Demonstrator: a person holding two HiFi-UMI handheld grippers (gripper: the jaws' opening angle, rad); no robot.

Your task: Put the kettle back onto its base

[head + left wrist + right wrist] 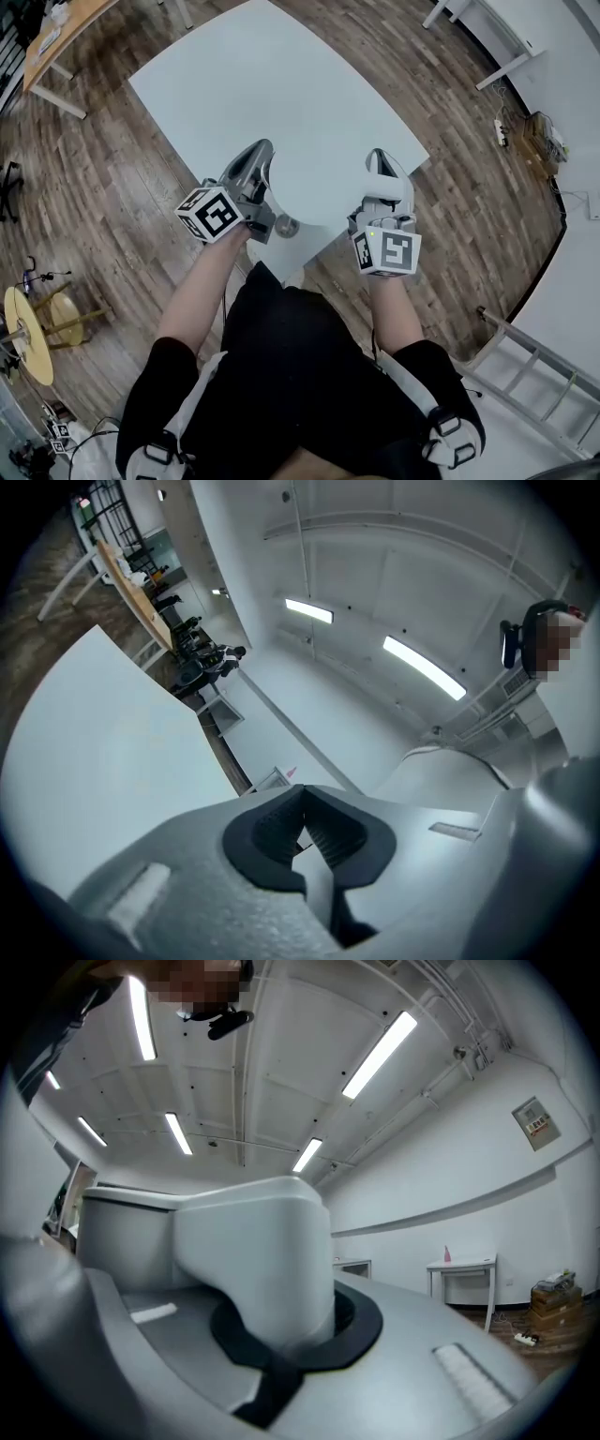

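- At the near corner of the white table (244,84), the person (281,375) holds the two grippers side by side, both reaching out over the tabletop.
- The right gripper (383,183) is clamped on the white kettle (258,1251) by its blocky handle. In the right gripper view the handle fills the space between the black pads (358,1333), and the kettle's broad body runs off to the left behind it.
- In the head view the handle (382,167) shows as a white loop at that gripper's tip, over the table's near right edge. The body blends with the white top and its outline is hard to trace.
- The left gripper (260,152) sits tilted, its jaws fully together. The ribbed black pads (273,833) meet with nothing between them.
- It is apart from the kettle, to the kettle's left.
- A small grey disc (287,225) lies just beside the left gripper's body near the table corner. I cannot tell whether it is the kettle's base.
- Around the table is a wood-plank floor (122,216), with an aluminium ladder (539,366) at the lower right and a wooden desk (70,23) at the far upper left.
- The right gripper view shows a small white side table (459,1269) against the wall, a pink bottle (446,1254) on it, and a cardboard box (553,1296) on the floor near it.
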